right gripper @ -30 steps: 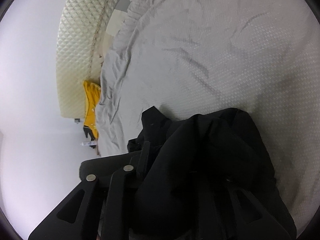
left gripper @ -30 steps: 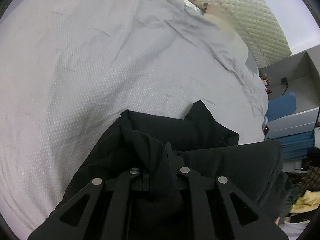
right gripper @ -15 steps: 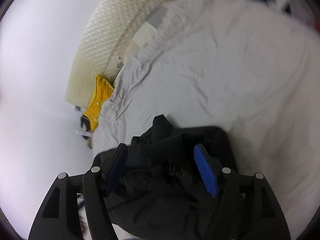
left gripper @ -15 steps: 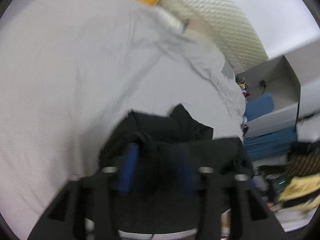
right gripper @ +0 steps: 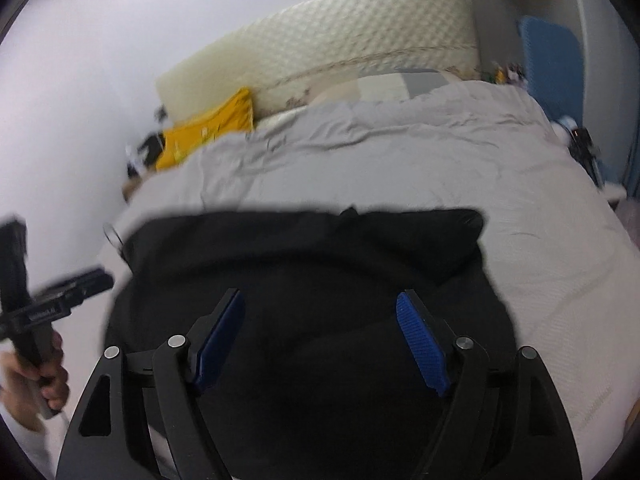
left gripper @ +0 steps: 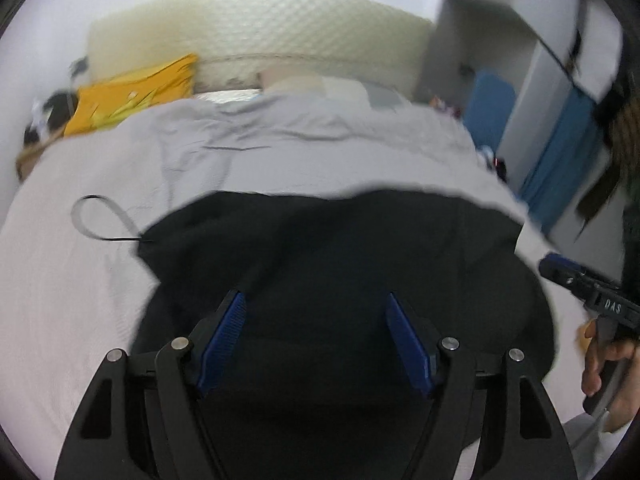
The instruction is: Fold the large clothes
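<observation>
**Black garment on grey bed cover, both grippers released**

- Black garment (left gripper: 340,256): lies bunched on the grey bed cover (left gripper: 280,148), near edge of the bed, folded into a broad dark mass. A thin black cord loop (left gripper: 96,220) trails from its left side onto the cover.
- Left gripper (left gripper: 316,340): jaws apart, having just been opening; blue pads (left gripper: 224,336) stand clear above the garment, nothing pinched between them.
- Right gripper (right gripper: 320,340): jaws apart, likewise just opened; blue pads (right gripper: 420,344) free of the cloth, garment below.
- Hands: each view shows the other hand (right gripper: 44,376) wrapped round its gripper handle at the frame edge.
- Surroundings: cream quilted headboard (left gripper: 260,40), yellow cushion (left gripper: 132,96) at the bed's head, blue items (left gripper: 560,160) by the grey cupboard on the right. Both views blurred.
</observation>
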`<state>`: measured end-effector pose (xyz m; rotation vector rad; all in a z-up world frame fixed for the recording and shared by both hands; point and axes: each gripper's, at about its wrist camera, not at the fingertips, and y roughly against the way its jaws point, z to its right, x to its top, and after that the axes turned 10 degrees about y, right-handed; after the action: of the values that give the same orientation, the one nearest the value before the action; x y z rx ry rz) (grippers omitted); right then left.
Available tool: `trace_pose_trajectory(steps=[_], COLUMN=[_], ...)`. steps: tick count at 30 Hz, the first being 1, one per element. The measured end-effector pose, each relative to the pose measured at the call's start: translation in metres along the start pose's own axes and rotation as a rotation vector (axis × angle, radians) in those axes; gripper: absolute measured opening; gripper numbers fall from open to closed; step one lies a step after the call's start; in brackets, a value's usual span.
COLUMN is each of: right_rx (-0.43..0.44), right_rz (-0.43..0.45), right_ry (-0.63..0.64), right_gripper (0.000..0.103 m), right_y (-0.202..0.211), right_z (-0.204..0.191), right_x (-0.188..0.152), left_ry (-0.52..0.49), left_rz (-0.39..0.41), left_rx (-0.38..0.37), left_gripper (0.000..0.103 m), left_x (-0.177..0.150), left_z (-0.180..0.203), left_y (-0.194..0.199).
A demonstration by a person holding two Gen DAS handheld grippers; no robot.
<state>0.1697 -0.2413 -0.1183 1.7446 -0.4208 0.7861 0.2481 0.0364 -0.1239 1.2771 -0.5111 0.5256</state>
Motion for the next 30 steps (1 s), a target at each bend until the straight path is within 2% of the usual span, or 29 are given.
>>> trace_pose_trajectory(steps=[3,7,14,24,30], right_rx=[-0.054,-0.095,-0.099,-0.172,-0.201], right_rz=[0.008,0.061,0.040,-0.008,-0.013], right_ry=[0.072,0.065,0.032,0.072,0.085], right_gripper=[0.077,0.079,0.084,0.088,0.089], right_y=[-0.028,-0.047,-0.088,-0.149,-0.169], right_z=[-0.023,-0.025,-0.008,0.000,0.005], right_x=[-0.018,-0.021,-0.002,0.033,0.040], left_ry=[-0.063,-0.032,0.004,0.005,0.007], left_rz=[0.035,0.047,0.022,0.015,-0.003], left_rx=[0.042,0.057,0.069,0.124,0.140], left_gripper=[0.073,0.073,0.074,0.074,0.074], left_x=[-0.015,-0.012,0.013,0.047,0.060], left_z=[0.022,0.021,0.010,0.009,0.007], left_y=[-0.028,-0.055,-0.098,-0.160,-0.178])
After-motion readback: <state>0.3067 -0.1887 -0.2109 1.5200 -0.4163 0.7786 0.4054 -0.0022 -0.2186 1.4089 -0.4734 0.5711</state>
